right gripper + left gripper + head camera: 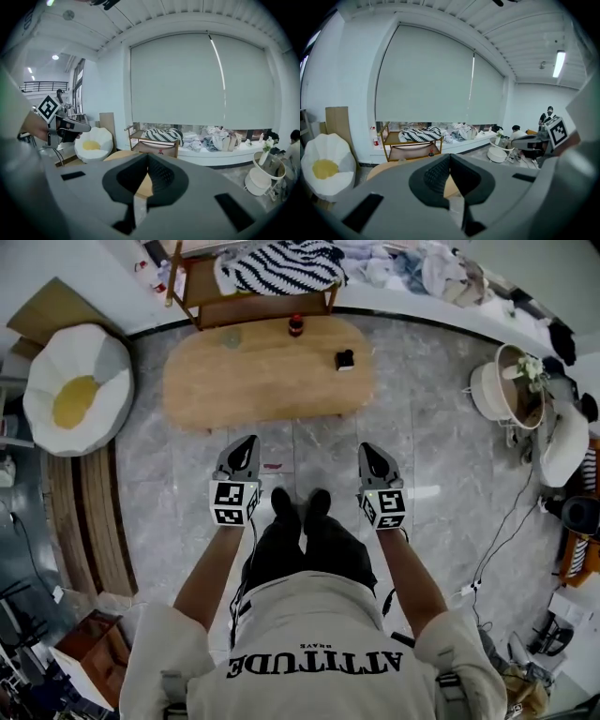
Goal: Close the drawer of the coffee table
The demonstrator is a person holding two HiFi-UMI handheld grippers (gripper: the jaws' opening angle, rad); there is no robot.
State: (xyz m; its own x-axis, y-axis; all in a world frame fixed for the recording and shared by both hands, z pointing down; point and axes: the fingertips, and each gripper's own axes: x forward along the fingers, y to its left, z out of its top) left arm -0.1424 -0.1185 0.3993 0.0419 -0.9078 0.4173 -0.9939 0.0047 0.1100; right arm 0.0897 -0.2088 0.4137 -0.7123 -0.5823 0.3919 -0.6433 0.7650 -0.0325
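Both jaws are clenched on nothing: our left gripper (244, 448) and right gripper (371, 454) hang side by side, equally short of the coffee table (262, 381), which lies straight ahead, farther off, its long axis left to right. We see no drawer protruding.

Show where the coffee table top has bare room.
Coffee table: mostly bare left and middle, from the small bottle at the far edge to the near edge. A dark object sits toward the right. The shelf behind is piled with cloth.
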